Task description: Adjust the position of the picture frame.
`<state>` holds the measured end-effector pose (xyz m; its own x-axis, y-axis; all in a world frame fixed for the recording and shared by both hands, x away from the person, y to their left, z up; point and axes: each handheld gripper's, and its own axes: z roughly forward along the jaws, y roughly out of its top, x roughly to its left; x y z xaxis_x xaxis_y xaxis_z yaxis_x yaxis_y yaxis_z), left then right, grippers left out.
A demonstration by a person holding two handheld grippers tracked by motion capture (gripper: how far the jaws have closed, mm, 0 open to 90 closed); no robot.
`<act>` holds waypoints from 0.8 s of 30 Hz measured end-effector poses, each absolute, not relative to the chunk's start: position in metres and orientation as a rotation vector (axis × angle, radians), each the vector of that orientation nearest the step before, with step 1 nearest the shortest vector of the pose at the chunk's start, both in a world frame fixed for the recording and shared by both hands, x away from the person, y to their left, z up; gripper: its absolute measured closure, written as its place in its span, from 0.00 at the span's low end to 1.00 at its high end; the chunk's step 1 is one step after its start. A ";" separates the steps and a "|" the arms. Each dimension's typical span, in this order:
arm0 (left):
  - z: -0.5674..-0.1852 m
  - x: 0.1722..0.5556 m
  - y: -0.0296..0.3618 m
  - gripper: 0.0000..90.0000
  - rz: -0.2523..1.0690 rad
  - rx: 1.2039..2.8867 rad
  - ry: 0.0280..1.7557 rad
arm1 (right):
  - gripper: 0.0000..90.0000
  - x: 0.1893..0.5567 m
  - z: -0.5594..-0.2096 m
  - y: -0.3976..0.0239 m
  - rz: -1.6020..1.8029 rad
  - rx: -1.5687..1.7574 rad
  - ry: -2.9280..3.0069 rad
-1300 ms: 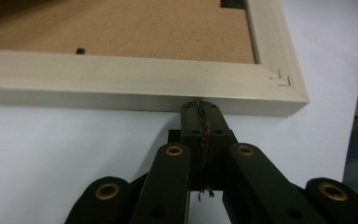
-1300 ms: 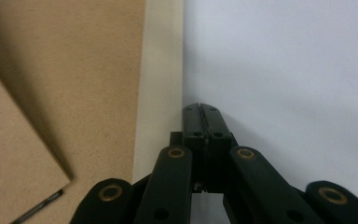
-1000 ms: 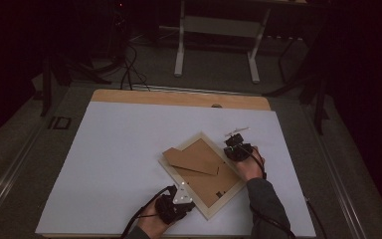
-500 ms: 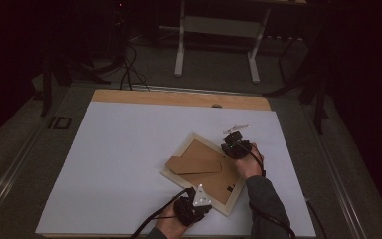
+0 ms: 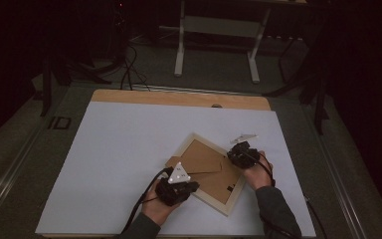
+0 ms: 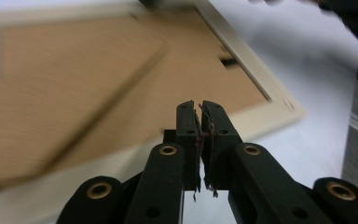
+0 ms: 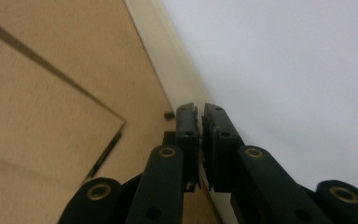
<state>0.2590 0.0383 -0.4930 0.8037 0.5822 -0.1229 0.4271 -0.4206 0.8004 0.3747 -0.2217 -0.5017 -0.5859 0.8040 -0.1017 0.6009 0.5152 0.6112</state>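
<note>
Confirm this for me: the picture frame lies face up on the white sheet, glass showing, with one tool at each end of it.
Not face up. The high view shows the picture frame lying face down on the white sheet, its brown backing board upward. The rest holds: the left tool is at its near end, the right tool at its far right edge.

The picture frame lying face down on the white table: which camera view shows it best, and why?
The high view: the whole picture frame shows there, pale border and brown backing, between both hand-held grippers. The left gripper view gives a blurred backing and one border corner; the right gripper view gives part of the backing and one border strip.
</note>
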 end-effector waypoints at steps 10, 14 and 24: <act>-0.466 0.287 0.078 0.93 0.301 1.994 0.839 | 0.92 0.356 -0.501 -0.246 0.754 1.195 2.372; -0.463 0.300 0.095 0.93 0.311 1.972 0.882 | 0.92 0.350 -0.501 -0.255 0.755 1.213 2.364; -0.468 0.318 0.117 0.97 0.345 1.943 0.938 | 0.97 0.327 -0.503 -0.278 0.775 1.242 2.337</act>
<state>0.3182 0.1170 -0.4683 0.6703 0.7306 -0.1297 0.4724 -0.2855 0.8339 0.3265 -0.2778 -0.5027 -0.5360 0.8410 -0.0736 0.6303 0.4566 0.6279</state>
